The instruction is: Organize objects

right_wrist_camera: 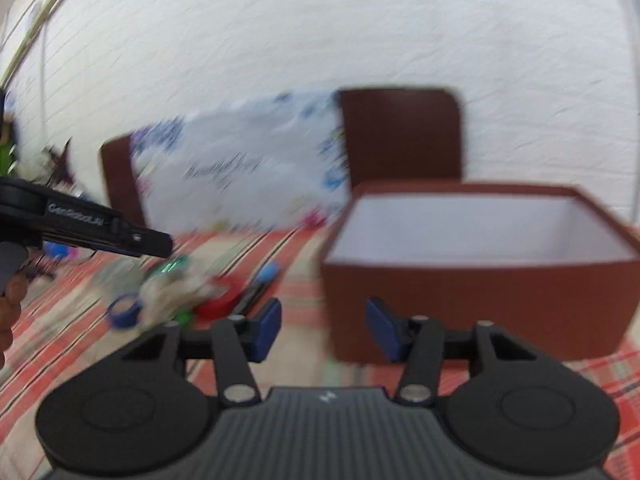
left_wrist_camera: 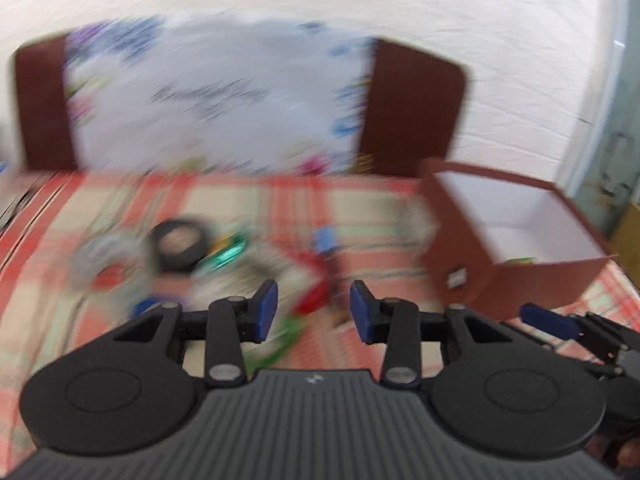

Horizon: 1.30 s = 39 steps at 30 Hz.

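Both views are motion-blurred. A brown open box (left_wrist_camera: 516,276) with a white inside stands at the right on the checked cloth; it fills the right of the right wrist view (right_wrist_camera: 480,292). A small green item (left_wrist_camera: 520,260) lies inside it. A pile of small objects lies left of the box: a black tape roll (left_wrist_camera: 182,244), a grey roll (left_wrist_camera: 106,258), a green shiny item (left_wrist_camera: 228,254), a red ring (left_wrist_camera: 314,298) and a blue piece (left_wrist_camera: 326,238). My left gripper (left_wrist_camera: 314,312) is open and empty above the pile. My right gripper (right_wrist_camera: 322,330) is open and empty beside the box's left corner.
The box lid (left_wrist_camera: 224,100), brown with a white patterned face, leans upright against the white wall behind the cloth (left_wrist_camera: 360,208). The right gripper's finger (left_wrist_camera: 548,320) shows at the right of the left wrist view. The left gripper body (right_wrist_camera: 80,228) shows at the left of the right wrist view.
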{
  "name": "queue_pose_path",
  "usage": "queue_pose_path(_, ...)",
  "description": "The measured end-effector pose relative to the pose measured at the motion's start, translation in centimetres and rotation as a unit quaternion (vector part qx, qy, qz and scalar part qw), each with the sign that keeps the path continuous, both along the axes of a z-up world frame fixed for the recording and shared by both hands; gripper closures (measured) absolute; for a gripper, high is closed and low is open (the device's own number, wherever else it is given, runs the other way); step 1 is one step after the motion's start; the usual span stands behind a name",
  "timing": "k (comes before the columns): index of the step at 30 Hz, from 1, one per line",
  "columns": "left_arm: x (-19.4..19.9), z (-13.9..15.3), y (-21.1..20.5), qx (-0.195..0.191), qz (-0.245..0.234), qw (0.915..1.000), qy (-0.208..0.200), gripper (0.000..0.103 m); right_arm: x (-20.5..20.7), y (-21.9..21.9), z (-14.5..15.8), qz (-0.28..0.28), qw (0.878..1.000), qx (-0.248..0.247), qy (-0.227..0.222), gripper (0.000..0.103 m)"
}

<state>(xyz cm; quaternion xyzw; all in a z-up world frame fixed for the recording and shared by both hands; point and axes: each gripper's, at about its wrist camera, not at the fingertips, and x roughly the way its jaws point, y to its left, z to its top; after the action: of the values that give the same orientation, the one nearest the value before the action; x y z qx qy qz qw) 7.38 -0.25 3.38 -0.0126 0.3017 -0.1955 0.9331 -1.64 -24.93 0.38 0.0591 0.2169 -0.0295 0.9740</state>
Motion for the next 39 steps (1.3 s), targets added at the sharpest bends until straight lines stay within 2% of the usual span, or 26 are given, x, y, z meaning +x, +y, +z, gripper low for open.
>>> queue_pose_path(2,0.6,-1.8,3.6,0.002,0.044,0.9987,0.027,0.061,1.3,2.7,-0.3,0.030,0.999,0.006,0.024,0.060)
queue_pose_path(4,0.8,-3.3,6.3,-0.007,0.068,0.9965,0.048,0.061,2.4,5.6,-0.5,0.054,0.998,0.001,0.038,0.060)
queue_pose_path(9,1.1,-5.7,10.1,-0.041,0.089,0.9915,0.086,0.061,6.3,11.0,-1.7,0.089,0.994,0.000,0.068,0.060)
queue_pose_path(11,1.2,-5.8,10.8,-0.054,0.086,0.9911,0.086,0.061,8.0,12.4,-1.4,0.090,0.994,-0.007,0.065,0.049)
queue_pose_path(12,1.3,-5.8,10.9,-0.059,0.082,0.9913,0.085,0.061,8.9,12.6,-1.2,0.088,0.994,-0.011,0.061,0.032)
queue_pose_path(13,1.3,-5.9,11.1,-0.063,0.078,0.9913,0.086,0.061,10.0,12.9,-1.0,0.085,0.995,-0.017,0.054,0.022)
queue_pose_path(15,1.1,-6.3,11.6,-0.073,0.072,0.9908,0.089,0.061,12.7,13.1,-1.0,0.086,0.994,-0.021,0.060,0.017)
queue_pose_path(18,1.2,-6.5,12.1,-0.089,0.066,0.9896,0.092,0.061,16.6,12.6,-2.0,0.112,0.988,-0.001,0.104,0.019)
queue_pose_path(20,1.1,-6.5,12.3,-0.096,0.063,0.9892,0.091,0.061,17.9,11.9,-3.2,0.127,0.981,0.050,0.137,0.035)
queue_pose_path(21,1.0,-6.4,12.3,-0.099,0.062,0.9891,0.090,0.061,17.4,11.6,-3.2,0.122,0.980,0.074,0.136,0.046)
queue_pose_path(24,1.0,-6.2,12.1,-0.109,0.060,0.9878,0.094,0.061,14.9,12.4,-2.5,0.126,0.979,0.087,0.138,0.075)
queue_pose_path(28,0.6,-5.6,11.5,-0.137,0.037,0.9846,0.101,0.061,9.4,12.8,-1.3,0.142,0.975,0.115,0.126,0.082)
queue_pose_path(30,0.0,-5.1,10.5,-0.136,0.015,0.9857,0.097,0.061,6.8,11.9,-1.2,0.140,0.971,0.144,0.129,0.082)
queue_pose_path(31,-0.3,-4.9,10.0,-0.135,0.002,0.9862,0.096,0.058,5.5,11.2,-1.3,0.132,0.969,0.156,0.135,0.081)
queue_pose_path(32,-0.5,-4.8,9.3,-0.133,-0.012,0.9863,0.097,0.056,4.3,10.4,-1.4,0.123,0.967,0.170,0.144,0.078)
queue_pose_path(33,-0.8,-4.7,8.7,-0.131,-0.026,0.9860,0.100,0.056,3.3,9.6,-1.8,0.108,0.966,0.177,0.155,0.071)
queue_pose_path(34,-1.0,-4.7,8.0,-0.129,-0.040,0.9854,0.103,0.056,2.5,9.1,-2.3,0.090,0.967,0.170,0.168,0.051)
queue_pose_path(35,-1.3,-4.8,7.4,-0.128,-0.053,0.9846,0.107,0.056,1.4,8.7,-2.5,0.066,0.972,0.148,0.172,0.043)
queue_pose_path(37,-1.8,-5.0,6.2,-0.127,-0.076,0.9817,0.120,0.056,-0.5,8.1,-2.3,0.041,0.984,0.099,0.146,0.041)
queue_pose_path(39,-2.1,-5.3,5.1,-0.128,-0.093,0.9768,0.144,0.056,-1.5,7.8,-1.9,0.044,0.988,0.068,0.130,0.041)
